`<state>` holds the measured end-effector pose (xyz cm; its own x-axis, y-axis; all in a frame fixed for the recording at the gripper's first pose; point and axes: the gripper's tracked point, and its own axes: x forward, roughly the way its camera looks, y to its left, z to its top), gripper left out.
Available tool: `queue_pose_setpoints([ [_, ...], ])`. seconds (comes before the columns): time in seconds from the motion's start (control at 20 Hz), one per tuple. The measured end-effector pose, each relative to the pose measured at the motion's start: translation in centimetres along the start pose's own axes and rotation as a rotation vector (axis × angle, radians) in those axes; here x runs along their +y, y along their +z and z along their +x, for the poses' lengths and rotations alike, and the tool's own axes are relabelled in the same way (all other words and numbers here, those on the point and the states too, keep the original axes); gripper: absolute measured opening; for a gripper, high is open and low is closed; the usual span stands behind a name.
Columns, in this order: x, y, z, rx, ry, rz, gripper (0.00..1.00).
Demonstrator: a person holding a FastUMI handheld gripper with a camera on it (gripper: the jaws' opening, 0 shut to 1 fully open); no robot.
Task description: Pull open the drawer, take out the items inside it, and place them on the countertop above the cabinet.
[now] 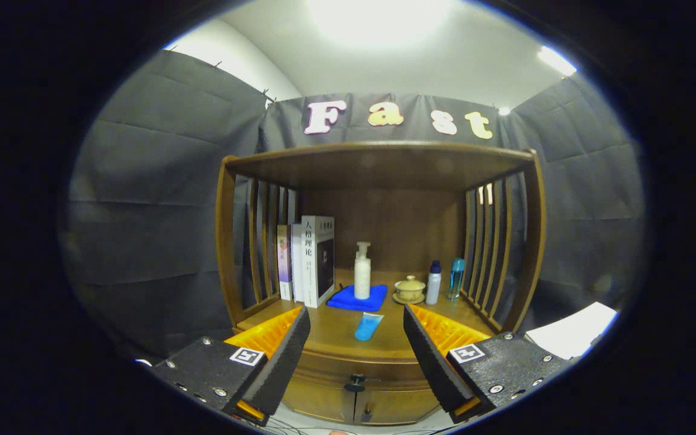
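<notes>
Fingers [356,347] were spread wide, holding nothing, lined up either side of the drawer knob [355,382]. Drawer [354,365] sat shut. Blue tube [368,327] lay on the tabletop [336,332] above; this fits either before opening or after unloading.

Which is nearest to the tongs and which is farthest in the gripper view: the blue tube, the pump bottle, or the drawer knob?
The tongs are open and hold nothing.
1. Drawer knob: on the cabinet front, low between the fingers.
2. Blue tube: lying on the countertop, just ahead.
3. Pump bottle: standing on the blue cloth, farther back.
</notes>
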<state>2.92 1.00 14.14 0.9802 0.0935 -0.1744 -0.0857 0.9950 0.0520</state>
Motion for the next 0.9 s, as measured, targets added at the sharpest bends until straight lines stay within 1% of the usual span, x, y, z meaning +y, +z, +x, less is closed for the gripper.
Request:
queue_pose_setpoints([
  [0.15, -1.8, 1.3, -2.5, -0.027, -0.064, 0.003, 0.96],
  [0.3, -3.7, 1.8, -3.6, -0.037, -0.113, 0.003, 0.96],
  [0.6, -5.8, 1.2, -3.6, -0.036, -0.146, -0.014, 0.96],
  [0.8, -6.1, 0.8, -3.4, -0.029, -0.157, -0.013, 0.96],
  [0.9, -5.7, 0.8, -3.4, -0.033, -0.149, -0.009, 0.96],
])
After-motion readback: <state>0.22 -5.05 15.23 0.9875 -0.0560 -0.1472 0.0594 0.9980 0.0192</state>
